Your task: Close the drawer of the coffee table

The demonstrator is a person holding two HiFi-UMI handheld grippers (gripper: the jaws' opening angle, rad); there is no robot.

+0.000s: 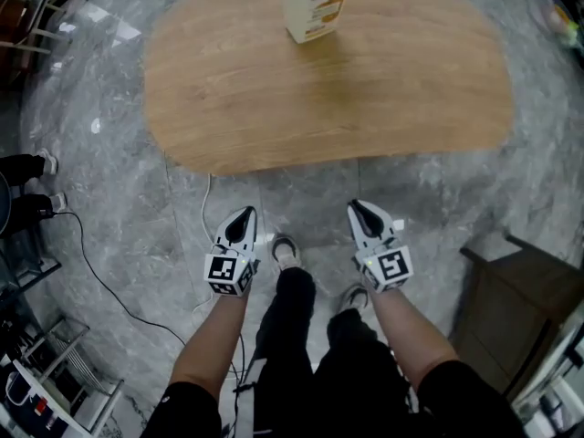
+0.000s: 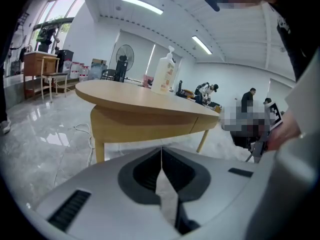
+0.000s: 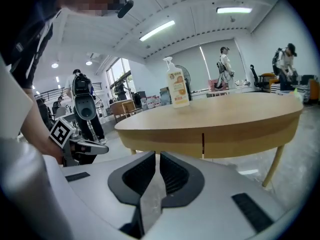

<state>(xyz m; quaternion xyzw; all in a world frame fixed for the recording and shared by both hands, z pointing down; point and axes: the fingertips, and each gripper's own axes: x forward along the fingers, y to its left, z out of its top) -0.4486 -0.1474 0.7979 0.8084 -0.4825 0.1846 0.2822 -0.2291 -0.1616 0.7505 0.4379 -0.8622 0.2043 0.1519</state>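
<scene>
Drawer of the coffee table (image 1: 328,89) shows only as a thin vertical seam (image 3: 202,144) in the wooden apron under the top, flush with the rest of the apron and not pulled out at all. A pump bottle (image 1: 315,3) stands on the far side of the oval top.

The person stands just short of the table's near edge, over the grey marble floor (image 1: 119,199), with both tools clear of the wood. The left gripper (image 1: 245,213) has its jaws pressed together with nothing between them. The right gripper (image 1: 358,208) is the same, closed and empty. A white cable (image 1: 204,203) trails across the floor beside the left gripper.
</scene>
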